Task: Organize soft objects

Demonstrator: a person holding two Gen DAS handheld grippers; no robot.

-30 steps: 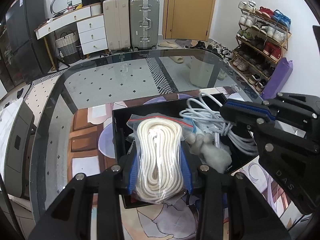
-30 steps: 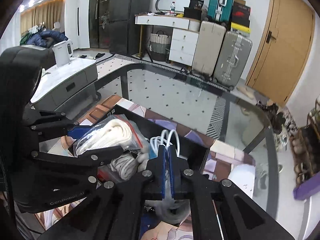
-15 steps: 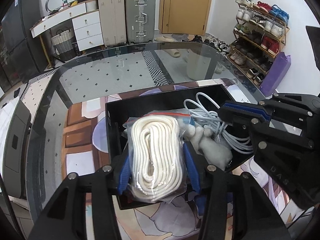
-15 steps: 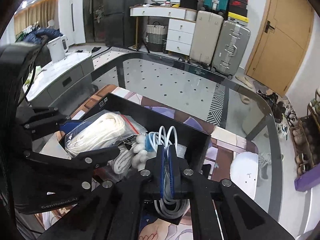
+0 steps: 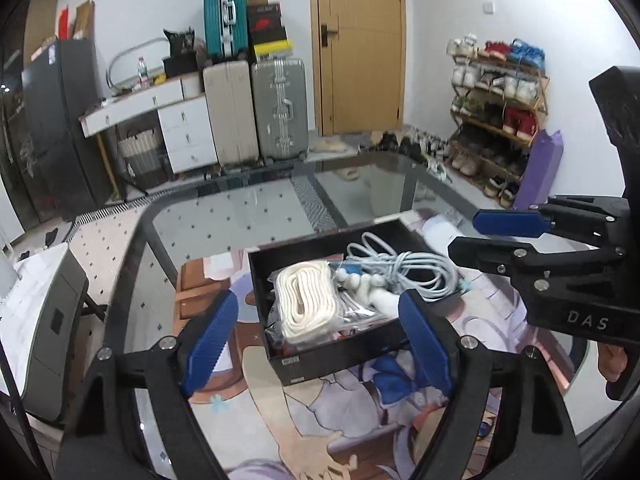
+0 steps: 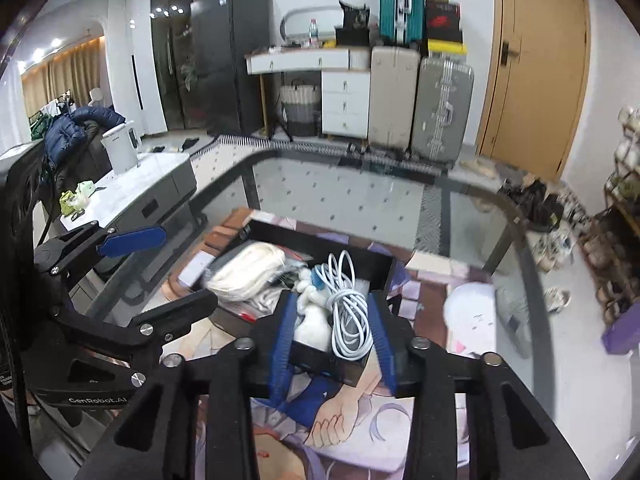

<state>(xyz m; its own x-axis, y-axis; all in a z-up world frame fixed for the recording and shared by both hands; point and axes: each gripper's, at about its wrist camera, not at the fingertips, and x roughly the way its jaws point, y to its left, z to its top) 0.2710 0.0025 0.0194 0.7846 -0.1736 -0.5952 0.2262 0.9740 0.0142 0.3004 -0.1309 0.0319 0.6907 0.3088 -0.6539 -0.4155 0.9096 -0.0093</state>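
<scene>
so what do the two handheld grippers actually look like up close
Both are black angular frames with silver bolt heads and ribbed blue pads inside the fingers. The left gripper carries white "GenRobot.AI" lettering on its side, seen from the right wrist view. The right gripper shows white "DAS" lettering, seen from the left wrist view.

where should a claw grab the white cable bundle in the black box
Grip the white cable bundle across its tight middle, where wraps bind the loops together. Come from above, since the black box walls block the sides. Line the fingers across the bundle's length; loose loops at the far end would likely slip.
</scene>
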